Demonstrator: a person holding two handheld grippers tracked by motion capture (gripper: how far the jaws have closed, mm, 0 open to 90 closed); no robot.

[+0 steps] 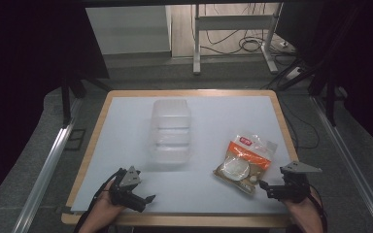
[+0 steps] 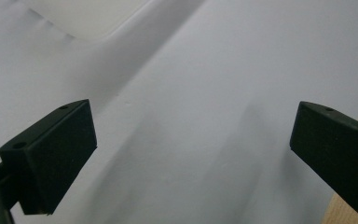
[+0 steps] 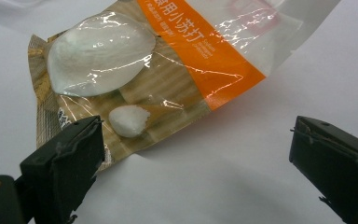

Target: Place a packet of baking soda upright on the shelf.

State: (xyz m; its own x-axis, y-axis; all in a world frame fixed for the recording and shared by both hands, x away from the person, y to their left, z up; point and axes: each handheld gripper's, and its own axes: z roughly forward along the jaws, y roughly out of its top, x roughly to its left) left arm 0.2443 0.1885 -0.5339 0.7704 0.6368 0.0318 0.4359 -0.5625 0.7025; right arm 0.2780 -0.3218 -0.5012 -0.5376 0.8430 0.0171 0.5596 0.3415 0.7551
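1. Pouch, a clear packet with an orange band and white powder inside, lies flat on the counter just ahead of the right gripper and slightly to its inner side; in the right gripper view the pouch has its near corner right by the tip of the jaw at the left of that view.
2. Right gripper has its jaws spread wide and holds nothing; only bare counter lies between them.
3. Its long axis runs diagonally, from the corner nearest the right gripper away toward the far side of the counter, so the gripper faces a corner and not a broad side.
4. Left gripper sits well apart from the pouch, across the near edge of the counter; its jaws are also wide open and empty over the white counter.
5. Right hand is clearly the nearer one, so a pick of the pouch would likely fall to it.
6. Farther off, ahead of the left gripper and nearer to it than to the right, stands a clear plastic container, seemingly empty.
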